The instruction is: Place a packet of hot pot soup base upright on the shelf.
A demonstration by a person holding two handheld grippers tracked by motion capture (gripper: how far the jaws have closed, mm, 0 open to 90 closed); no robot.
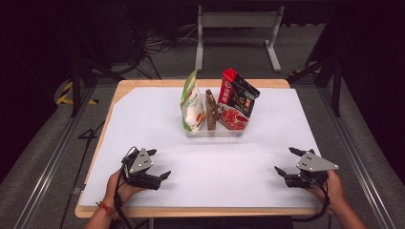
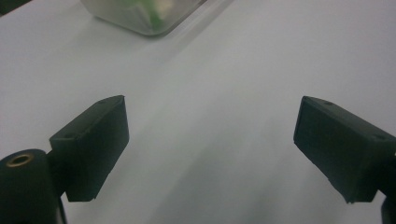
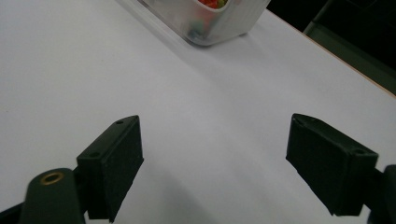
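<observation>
Packets (image 1: 234, 98), three of them, stand upright in my clear tray (image 1: 215, 132) at twelve o'clock, its long axis left-right; left gripper (image 1: 159, 164) and right gripper (image 1: 286, 161) both spread, empty.

You are sitting in a lab-style recording space, not a home or a shop. The wooden table (image 1: 119, 93) in front of you is covered by a plain white sheet (image 1: 205, 162) and ringed by dark metal frame rails (image 1: 50, 157), with black struts (image 1: 76, 86) rising at the sides. Beyond it the grey carpeted floor (image 1: 239, 67) carries loose black cables (image 1: 157, 45), yellow-and-black hazard tape (image 1: 64, 93) and the grey metal legs of a stand (image 1: 236, 31). Everything past that falls into darkness, so the light sits on the tabletop alone, as in a staged capture rig.
</observation>
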